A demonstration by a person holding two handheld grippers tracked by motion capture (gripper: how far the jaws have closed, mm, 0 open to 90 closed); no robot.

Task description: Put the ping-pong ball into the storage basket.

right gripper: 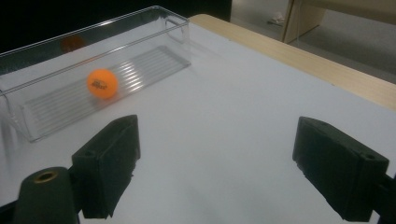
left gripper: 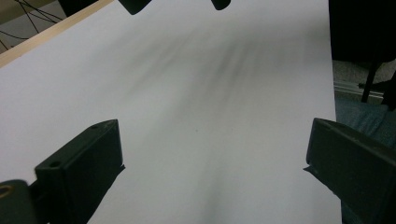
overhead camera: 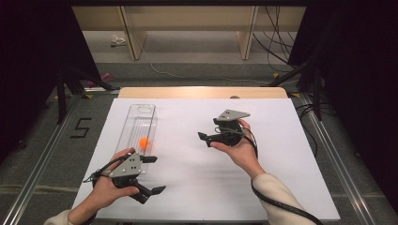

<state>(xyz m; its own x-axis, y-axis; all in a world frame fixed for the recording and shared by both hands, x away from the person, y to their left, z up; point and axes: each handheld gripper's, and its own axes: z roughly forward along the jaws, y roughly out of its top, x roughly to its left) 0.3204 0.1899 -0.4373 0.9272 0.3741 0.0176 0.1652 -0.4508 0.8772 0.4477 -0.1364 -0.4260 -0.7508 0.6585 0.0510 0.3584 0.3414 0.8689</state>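
Left gripper (overhead camera: 151, 174): jaws spread wide, nothing between them, held low over the white table sheet (overhead camera: 281, 187). Right gripper (right gripper: 215, 163): jaws also wide apart and empty. Small orange ball (right gripper: 102, 83) lies inside the long clear plastic bin (right gripper: 173, 42), ahead and left of the right jaws, well apart from them. Bin's near end sits just beside the left gripper's rear jaw.
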